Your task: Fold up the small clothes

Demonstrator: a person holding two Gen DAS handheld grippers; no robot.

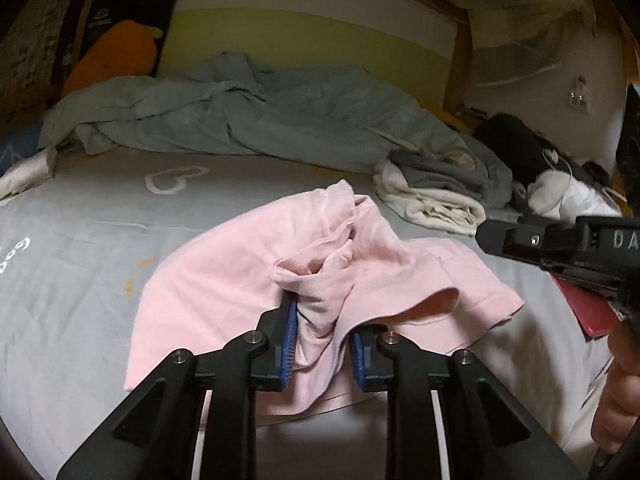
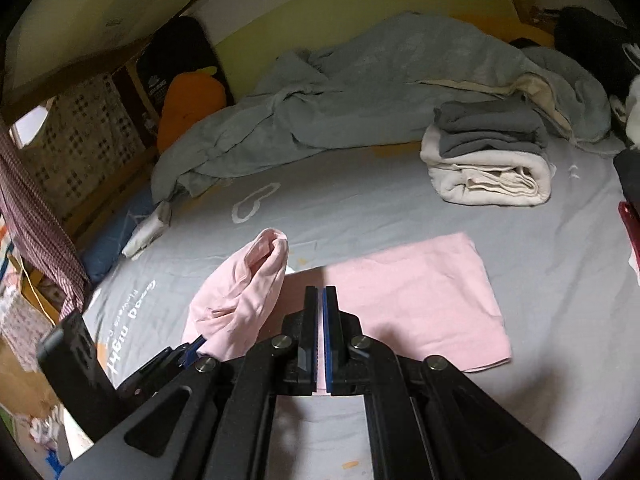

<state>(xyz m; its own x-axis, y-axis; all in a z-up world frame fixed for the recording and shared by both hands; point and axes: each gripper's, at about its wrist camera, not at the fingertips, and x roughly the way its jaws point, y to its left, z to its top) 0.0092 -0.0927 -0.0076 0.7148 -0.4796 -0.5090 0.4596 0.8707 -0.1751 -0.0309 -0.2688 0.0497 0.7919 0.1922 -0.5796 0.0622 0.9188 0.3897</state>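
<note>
Bare sheet [image 2: 540,380] lying open right of the pink cloth [image 2: 420,296], folded stack [image 2: 488,160] sitting beyond, rumpled blanket [image 2: 360,92] blocking the far side, red book [image 1: 584,308] lying at the right edge.

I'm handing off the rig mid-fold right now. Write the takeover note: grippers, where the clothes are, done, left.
Left gripper: jaws partly apart with a bunched fold of the pink garment between them.
Right gripper: shut, empty, above the garment's flat half.
Garment lies on the grey bedsheet, one part flat, the other bunched up.
Done: folded pile at the back.
Left: lay the bunch flat, finish folding, stack.
</note>
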